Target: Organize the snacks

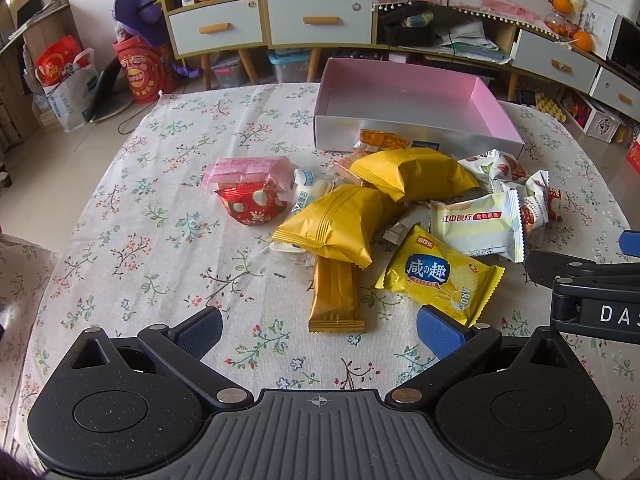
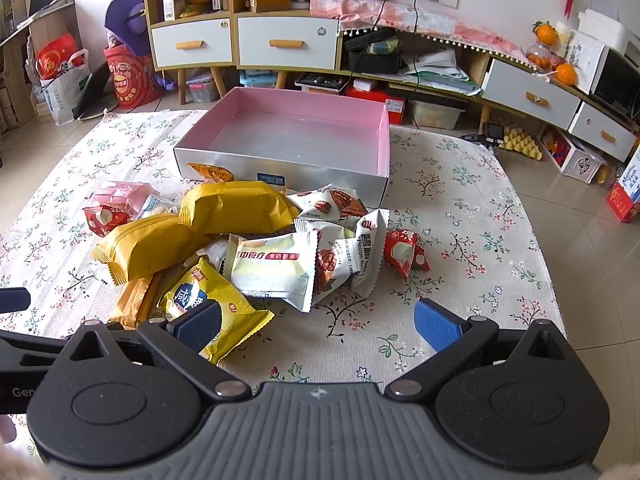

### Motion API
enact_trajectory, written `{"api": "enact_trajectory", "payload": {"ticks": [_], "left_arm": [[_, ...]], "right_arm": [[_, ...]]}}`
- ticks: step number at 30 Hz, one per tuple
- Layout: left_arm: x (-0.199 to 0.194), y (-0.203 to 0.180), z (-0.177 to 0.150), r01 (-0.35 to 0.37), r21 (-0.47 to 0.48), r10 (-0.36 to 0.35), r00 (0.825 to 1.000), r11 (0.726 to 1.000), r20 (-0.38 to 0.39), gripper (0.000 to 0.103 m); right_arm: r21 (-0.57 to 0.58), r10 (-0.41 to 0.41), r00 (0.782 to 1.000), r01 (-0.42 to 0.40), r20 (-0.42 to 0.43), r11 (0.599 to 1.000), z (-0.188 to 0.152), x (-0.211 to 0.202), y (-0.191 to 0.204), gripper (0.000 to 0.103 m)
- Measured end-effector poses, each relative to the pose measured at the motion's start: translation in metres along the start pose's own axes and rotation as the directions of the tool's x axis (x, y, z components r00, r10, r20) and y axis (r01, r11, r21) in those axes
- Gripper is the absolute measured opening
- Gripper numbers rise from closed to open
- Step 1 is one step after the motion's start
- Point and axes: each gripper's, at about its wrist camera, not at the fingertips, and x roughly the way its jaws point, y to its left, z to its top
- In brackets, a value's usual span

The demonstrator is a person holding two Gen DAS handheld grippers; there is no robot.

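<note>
A pile of snack packets lies on the floral tablecloth in front of an empty pink-lined box (image 1: 404, 96) (image 2: 296, 136). The pile holds two puffy yellow bags (image 1: 340, 220) (image 2: 236, 206), a gold bar (image 1: 334, 296), a yellow biscuit packet (image 1: 440, 276) (image 2: 208, 296), a white-green packet (image 1: 476, 224) (image 2: 272, 268), pecan packets (image 2: 340, 204), and red packets (image 1: 252, 204) (image 2: 404, 252). My left gripper (image 1: 320, 326) is open and empty just in front of the gold bar. My right gripper (image 2: 318, 324) is open and empty, its left finger over the biscuit packet.
The tablecloth (image 1: 160, 240) (image 2: 480, 240) covers the table, whose edges fall off left and right. The right gripper's body (image 1: 592, 292) shows at the right of the left wrist view. Cabinets (image 2: 240, 40) and floor clutter stand behind the table.
</note>
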Motion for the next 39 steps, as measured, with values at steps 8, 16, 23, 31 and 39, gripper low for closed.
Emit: {"api": "enact_trajectory", "payload": {"ticks": [8,16,23,31,39], "left_arm": [[0.0,0.0,0.0,0.0,-0.001,0.0,1.0,1.0,0.0,0.103],[0.0,0.0,0.0,0.004,0.0,-0.004,1.0,1.0,-0.001,0.103],[0.001,0.003,0.0,0.017,-0.008,-0.017,1.0,1.0,-0.008,0.103],[0.011,0.014,0.003,0.062,-0.023,-0.063,0.998,0.998,-0.027,0.103],[0.029,0.032,0.001,0.153,-0.007,-0.153,0.988,0.988,-0.017,0.102]], "right_arm": [[0.0,0.0,1.0,0.0,-0.001,1.0,0.0,0.0,0.0,0.103],[0.0,0.0,1.0,0.0,-0.001,1.0,0.0,0.0,0.0,0.103],[0.009,-0.005,1.0,0.006,-0.007,1.0,-0.001,0.002,-0.004,0.103],[0.036,0.022,0.999,-0.021,-0.028,0.999,-0.001,0.009,-0.012,0.103],[0.041,0.17,0.985,-0.169,-0.025,0.985,-0.003,0.016,-0.018,0.095]]}}
